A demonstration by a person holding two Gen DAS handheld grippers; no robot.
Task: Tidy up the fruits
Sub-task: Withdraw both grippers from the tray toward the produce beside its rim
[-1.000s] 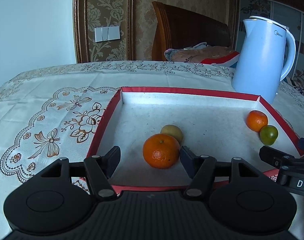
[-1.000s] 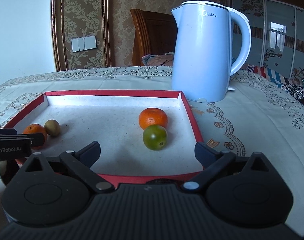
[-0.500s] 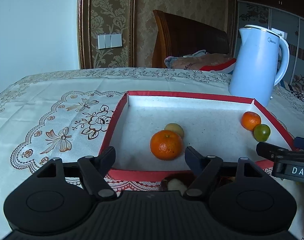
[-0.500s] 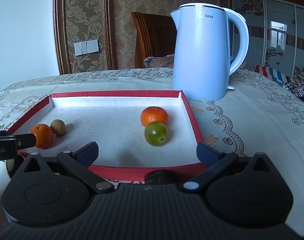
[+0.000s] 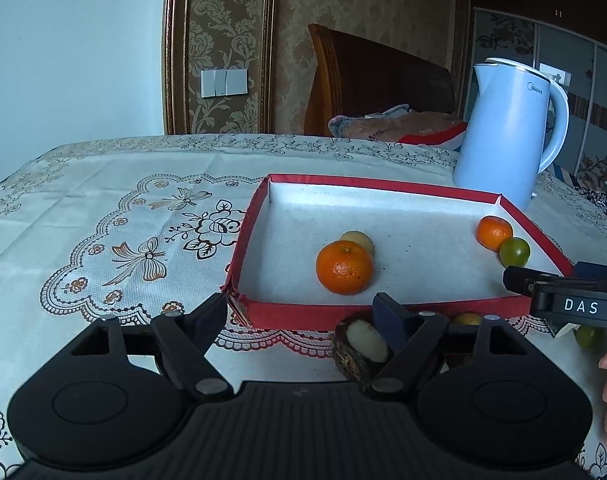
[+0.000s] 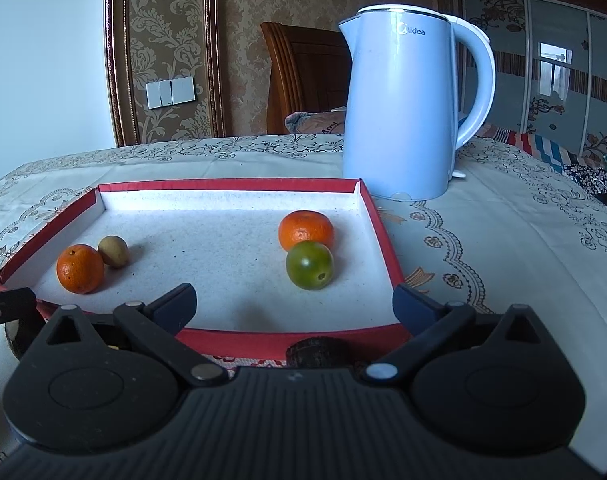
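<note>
A table (image 5: 103, 184) under a cream cloth with embroidered flowers and a scalloped lace edge fills both views, set in a room with damask wallpaper, a white switch plate (image 5: 224, 82), a dark wooden chair (image 5: 375, 80) and a glossy pale-blue kettle (image 6: 399, 112) standing just beyond the far right corner of the tray (image 5: 247, 240). The tray is shallow, red-rimmed card with a white, grainy floor. Inside it, near its left side, a dimpled orange (image 5: 344, 267) touches a small tan fruit (image 5: 359, 241) behind it; near its right wall a second orange (image 6: 305, 231) touches a smooth green fruit (image 6: 309, 265) in front of it. The left gripper (image 5: 303, 312) hangs outside the tray's near rim, its dark fingers (image 5: 207, 318) opening with nothing between them; the first orange lies beyond the rim, ahead of the gap. By its right finger, in front of the tray, a dark rough-skinned shell (image 5: 359, 350) holds a pale fruit. The right gripper (image 6: 293, 300) also sits before the tray's near rim, fingers (image 6: 171, 304) spread wide and empty, the green fruit ahead of the gap inside the tray; a dark rough lump (image 6: 317, 350) lies on the cloth just under the rim between them.
</note>
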